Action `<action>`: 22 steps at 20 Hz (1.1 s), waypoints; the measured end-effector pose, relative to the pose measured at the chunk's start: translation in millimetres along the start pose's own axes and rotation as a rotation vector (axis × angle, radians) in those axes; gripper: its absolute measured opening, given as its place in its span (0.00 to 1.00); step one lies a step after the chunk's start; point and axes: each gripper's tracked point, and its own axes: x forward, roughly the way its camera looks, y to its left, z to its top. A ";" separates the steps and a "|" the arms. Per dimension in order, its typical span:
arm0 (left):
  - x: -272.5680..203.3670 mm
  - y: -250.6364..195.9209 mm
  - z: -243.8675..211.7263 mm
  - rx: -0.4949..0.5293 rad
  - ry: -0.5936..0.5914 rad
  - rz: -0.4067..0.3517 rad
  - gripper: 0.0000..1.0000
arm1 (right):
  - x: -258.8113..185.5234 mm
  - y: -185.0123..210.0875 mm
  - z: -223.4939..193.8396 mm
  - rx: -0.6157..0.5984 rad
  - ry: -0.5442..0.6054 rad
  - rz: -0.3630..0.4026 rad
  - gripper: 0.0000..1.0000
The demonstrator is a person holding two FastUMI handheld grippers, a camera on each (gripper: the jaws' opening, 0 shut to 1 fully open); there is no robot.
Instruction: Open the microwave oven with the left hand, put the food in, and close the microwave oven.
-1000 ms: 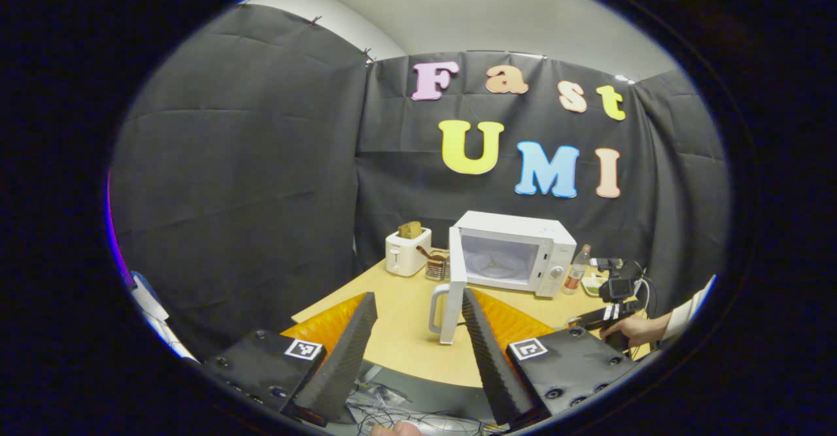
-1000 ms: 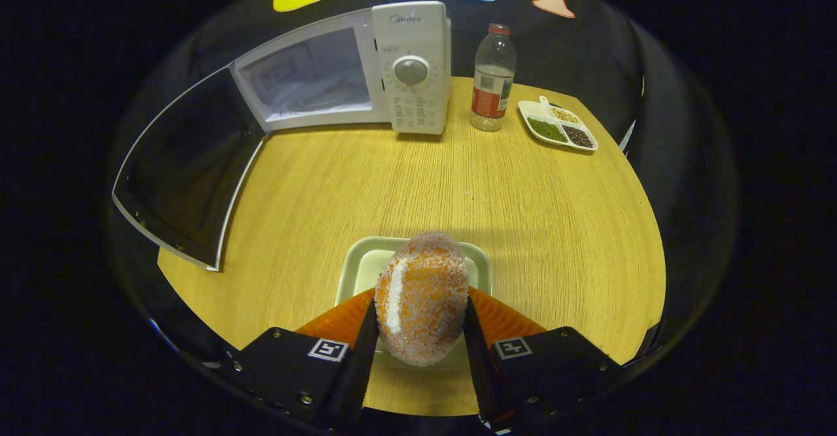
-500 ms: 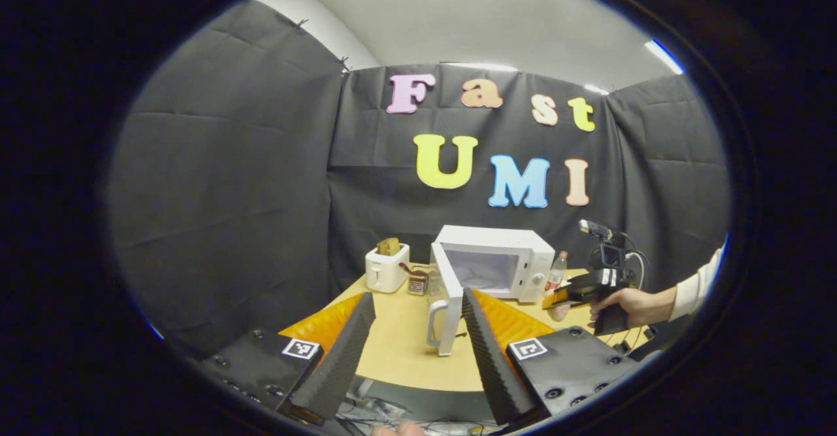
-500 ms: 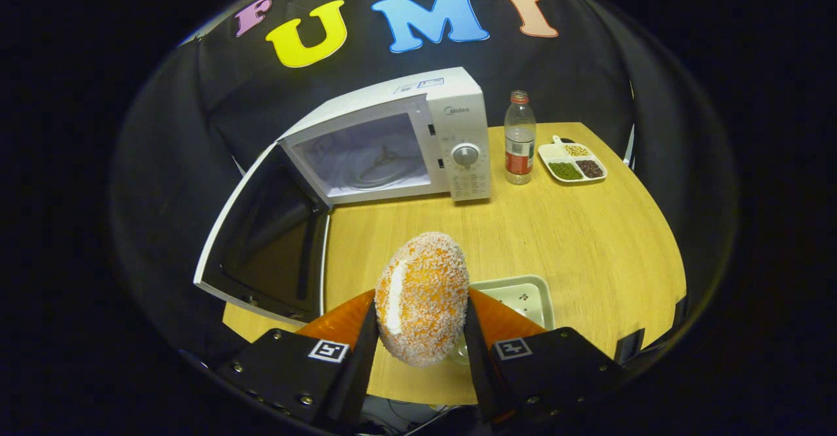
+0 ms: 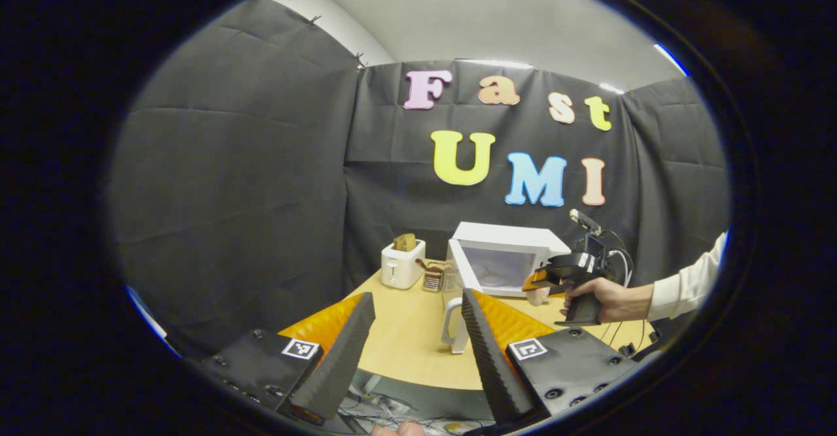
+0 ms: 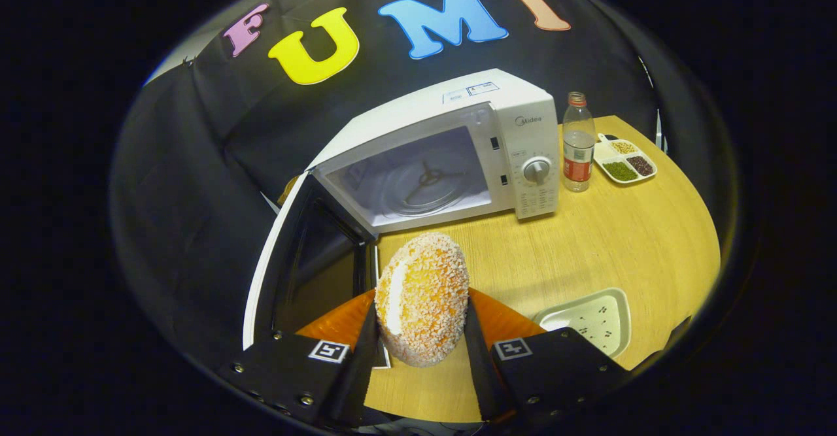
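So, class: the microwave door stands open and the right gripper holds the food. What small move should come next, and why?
Probably carry the right gripper forward, taking the crumb-coated bun into the microwave. Its door stands open, the turntable inside is bare, and the bun is already lifted off the tray.

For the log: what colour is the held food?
Orange, with pale crumbs and a white stripe; right gripper view.
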 end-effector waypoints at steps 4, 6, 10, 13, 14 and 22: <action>22.8 -3.1 -3.1 -0.012 0.042 0.059 0.85 | 39.7 12.9 16.0 0.038 -0.018 0.052 0.66; 37.2 -7.8 -8.3 -0.015 0.081 0.081 0.90 | 62.9 16.5 19.1 0.048 -0.015 0.071 0.65; 66.9 -18.9 -8.0 -0.060 0.135 0.142 0.88 | 113.0 18.8 28.9 0.083 -0.039 0.104 0.66; 79.0 -29.2 -14.4 -0.091 0.175 0.171 0.90 | 145.0 16.5 40.8 0.088 -0.075 0.111 0.65; 80.3 -29.2 -18.8 -0.075 0.198 0.184 0.90 | 155.6 14.6 45.0 0.091 -0.089 0.113 0.65; 88.8 -33.7 -40.4 0.012 0.328 0.250 0.90 | 234.1 1.2 71.7 0.145 -0.222 0.088 0.65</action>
